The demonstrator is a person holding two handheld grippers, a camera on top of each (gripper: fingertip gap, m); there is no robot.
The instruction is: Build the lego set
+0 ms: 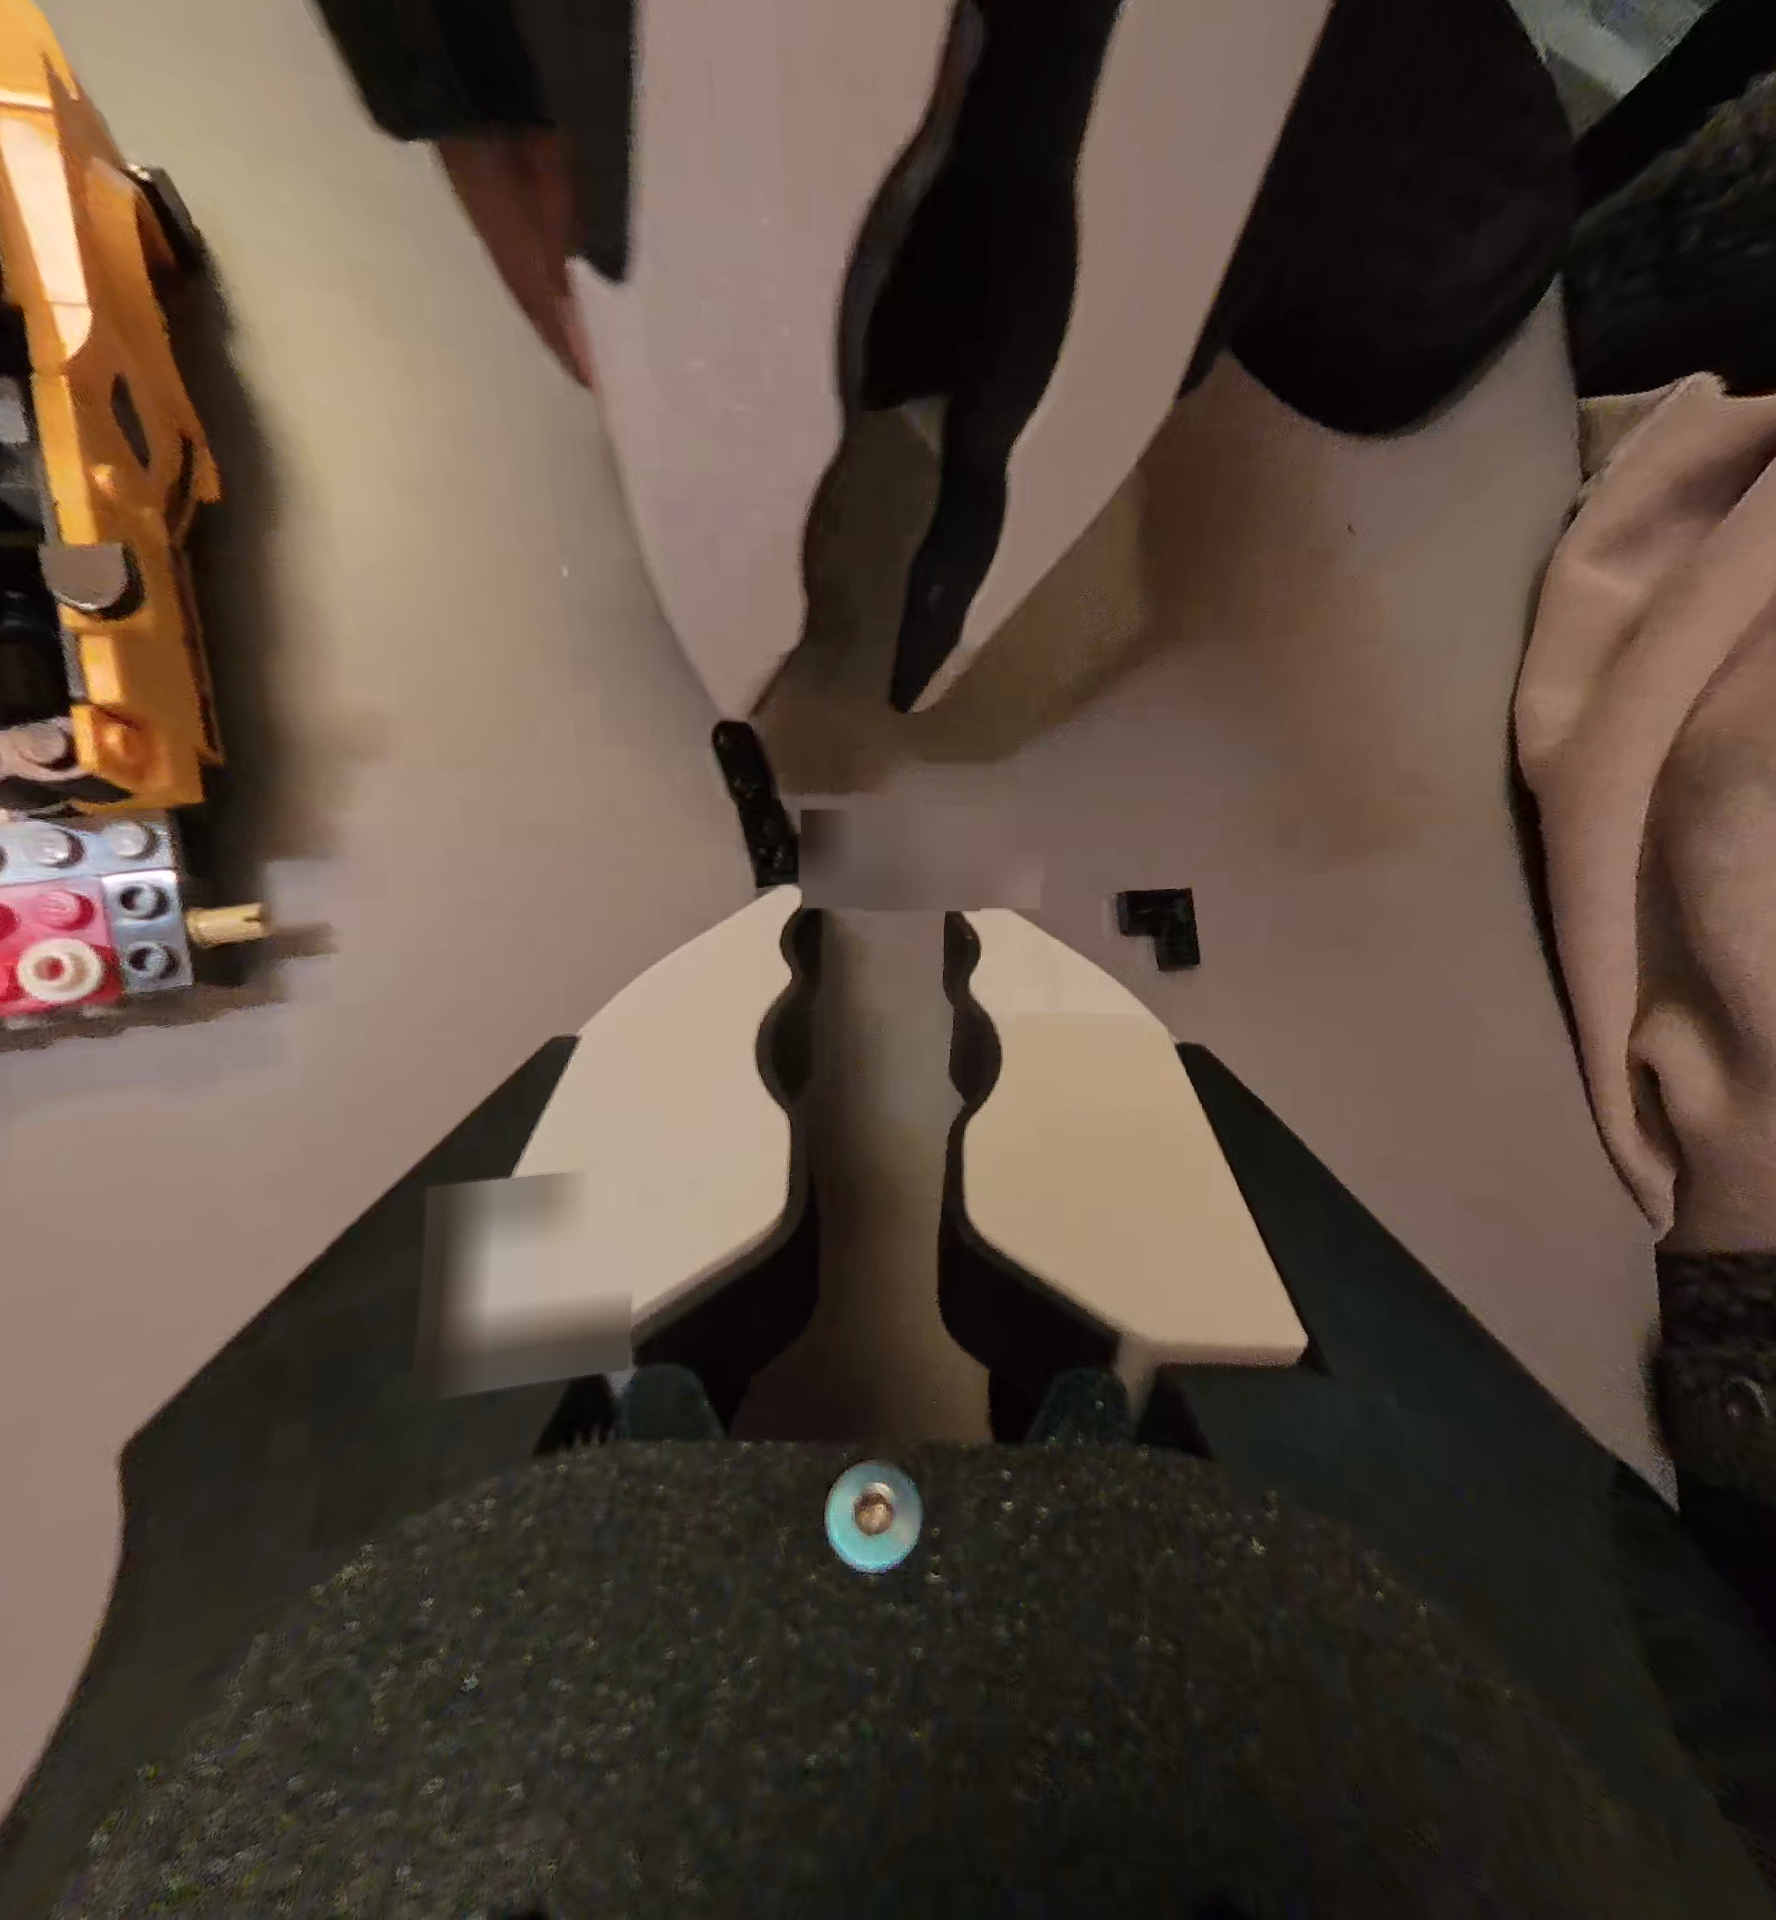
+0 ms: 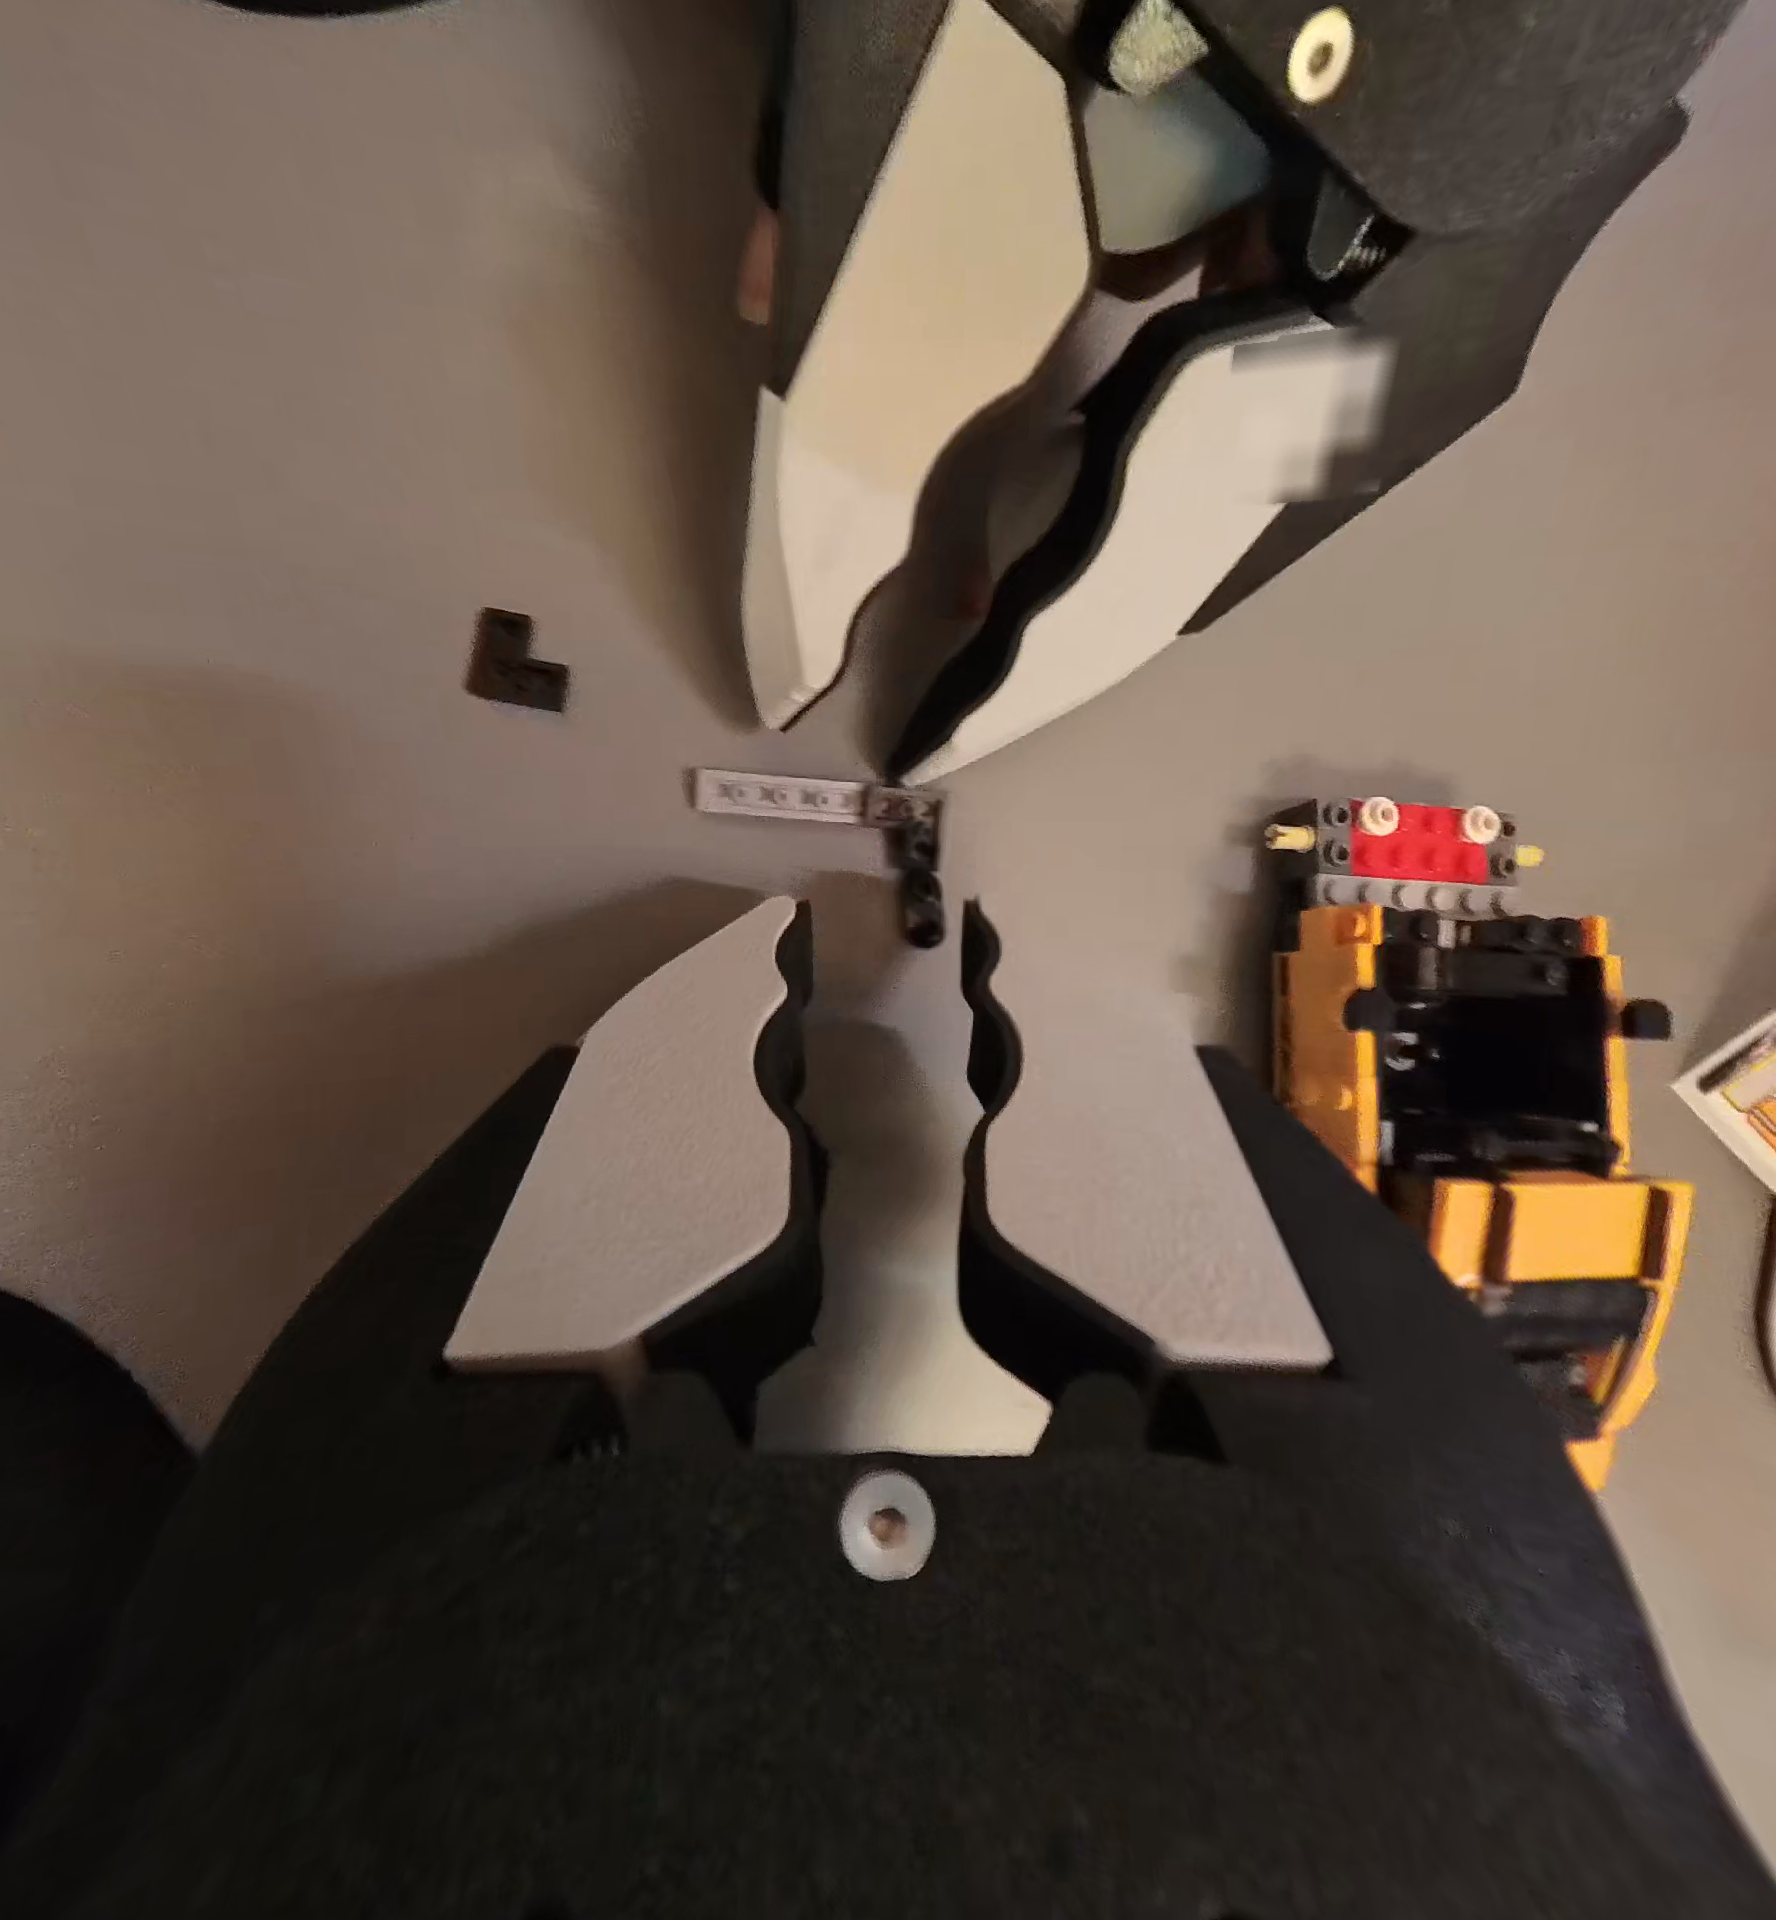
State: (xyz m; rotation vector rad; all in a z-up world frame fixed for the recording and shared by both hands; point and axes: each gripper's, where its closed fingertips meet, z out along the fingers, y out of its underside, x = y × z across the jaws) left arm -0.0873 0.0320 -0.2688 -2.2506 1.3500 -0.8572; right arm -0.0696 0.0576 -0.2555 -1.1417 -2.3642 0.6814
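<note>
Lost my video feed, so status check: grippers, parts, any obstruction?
Left gripper open, right gripper open, both empty. Black strip joined to grey plate on the table between them. Black L-piece loose aside; orange car clear.

Orange-black lego vehicle [image 2: 1466, 1122] lies on worktop, red-grey end exposed. Grey plate [image 2: 775, 798] joins black plate [image 2: 917, 883] flat. Black L-piece [image 2: 515, 662] apart.
</note>
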